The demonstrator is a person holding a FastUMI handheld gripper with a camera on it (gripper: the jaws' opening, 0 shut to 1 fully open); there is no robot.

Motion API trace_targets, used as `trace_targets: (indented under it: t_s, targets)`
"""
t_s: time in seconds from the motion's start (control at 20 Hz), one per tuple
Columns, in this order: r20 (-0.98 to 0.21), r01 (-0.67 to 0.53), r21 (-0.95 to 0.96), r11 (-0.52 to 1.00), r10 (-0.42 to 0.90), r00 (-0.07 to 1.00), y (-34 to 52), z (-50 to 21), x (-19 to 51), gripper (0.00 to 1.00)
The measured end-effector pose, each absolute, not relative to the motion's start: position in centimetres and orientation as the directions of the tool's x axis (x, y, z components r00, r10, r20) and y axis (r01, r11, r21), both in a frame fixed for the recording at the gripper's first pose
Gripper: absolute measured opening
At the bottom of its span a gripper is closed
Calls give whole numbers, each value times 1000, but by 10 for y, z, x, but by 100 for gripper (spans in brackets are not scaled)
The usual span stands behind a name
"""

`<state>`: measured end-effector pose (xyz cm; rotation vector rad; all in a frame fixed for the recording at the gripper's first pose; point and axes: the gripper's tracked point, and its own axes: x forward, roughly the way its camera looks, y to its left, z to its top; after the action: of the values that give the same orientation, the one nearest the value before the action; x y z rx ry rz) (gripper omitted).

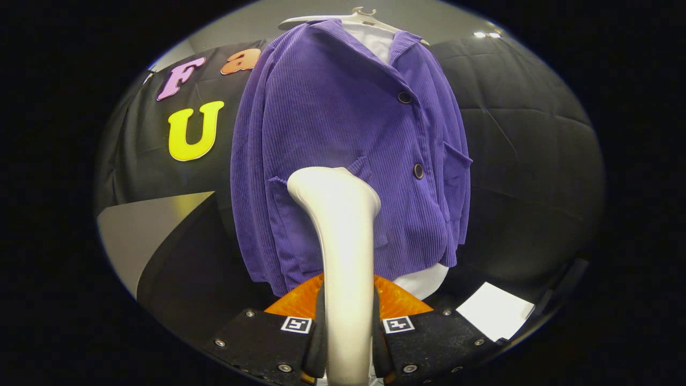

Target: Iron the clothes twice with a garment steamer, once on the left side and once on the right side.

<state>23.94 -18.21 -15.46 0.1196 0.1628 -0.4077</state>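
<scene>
tongs (347, 343), square markers (paired), silver screws

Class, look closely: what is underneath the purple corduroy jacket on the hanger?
A white shirt shows at the purple corduroy jacket's neckline and below its hem; the rest is covered. The tool is shut on the white garment steamer, whose head hides part of the jacket's front.

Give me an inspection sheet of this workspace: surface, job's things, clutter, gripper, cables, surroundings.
Surface: dark tabletop below the jacket.
Job's things: purple corduroy jacket over a white shirt on a white hanger, buttoned; white garment steamer upright, its head against the jacket's lower front, near the pocket on the lettered side.
Clutter: white paper sheet on the tabletop beside the fingers.
Gripper: gripper shut on the garment steamer's handle, both fingers pressing it.
Cables: nothing seen.
Surroundings: black quilted cloth wall behind; pale panel at one side.
</scene>
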Motion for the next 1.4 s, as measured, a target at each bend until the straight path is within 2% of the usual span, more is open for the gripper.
trace_targets:
  t_s: [0.5, 0.7, 0.85, 1.2, 1.4]
  targets:
    - [-287, 427, 71, 901, -392, 874, -180, -205, 233, 34]
    - [-369, 432, 86, 898, -374, 851, -180, -231, 213, 34]
    - [-388, 430, 96, 898, -364, 847, -187, -236, 188, 34]
    - [-365, 302, 102, 948, -247, 898, -209, -199, 113, 34]
    - [-264, 202, 91, 975, -172, 949, -224, -148, 74, 34]
